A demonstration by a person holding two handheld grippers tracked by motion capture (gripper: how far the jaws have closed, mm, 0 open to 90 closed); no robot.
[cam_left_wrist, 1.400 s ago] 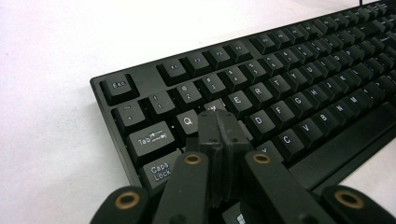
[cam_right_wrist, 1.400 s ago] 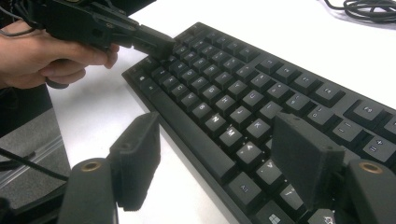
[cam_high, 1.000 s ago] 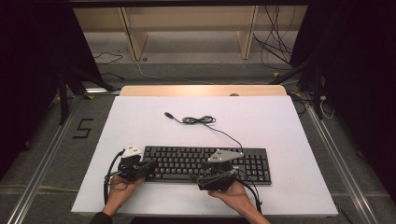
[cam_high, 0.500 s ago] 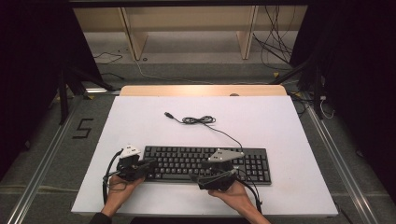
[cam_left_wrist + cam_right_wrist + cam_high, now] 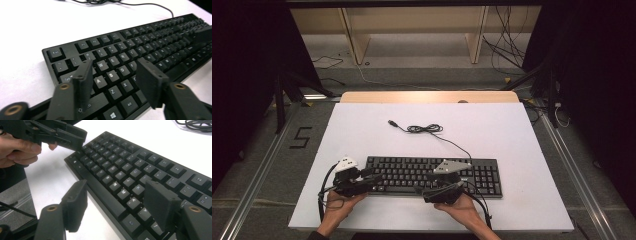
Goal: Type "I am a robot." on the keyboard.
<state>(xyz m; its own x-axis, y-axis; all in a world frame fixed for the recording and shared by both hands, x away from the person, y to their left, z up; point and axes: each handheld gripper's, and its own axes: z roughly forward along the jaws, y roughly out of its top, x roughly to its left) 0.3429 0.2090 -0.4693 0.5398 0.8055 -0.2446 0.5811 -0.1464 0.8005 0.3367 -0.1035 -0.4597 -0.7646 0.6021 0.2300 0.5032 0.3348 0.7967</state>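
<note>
A black keyboard (image 5: 432, 172) lies on the white table (image 5: 362, 130), and its cable (image 5: 427, 129) runs to the far side. My left gripper (image 5: 372, 179) hovers at the keyboard's left end. Its jaws have just been opening and now stand open over the A, S and D keys (image 5: 113, 72), holding nothing. My right gripper (image 5: 426, 191) sits at the front edge near the middle. Its jaws have just been closing a little but remain open (image 5: 117, 187) above the letter keys, clear of them. The right gripper view also has the left gripper (image 5: 60, 132) in a hand (image 5: 17, 147).
The table's front edge (image 5: 432, 231) is right under my hands. A wooden strip (image 5: 427, 97) borders the far edge, with shelving and loose cables on the floor beyond. Bare white surface (image 5: 522, 140) lies around the keyboard.
In the high view the left gripper's jaws look slightly farther apart. Both hands and the keyboard stay where they were.
</note>
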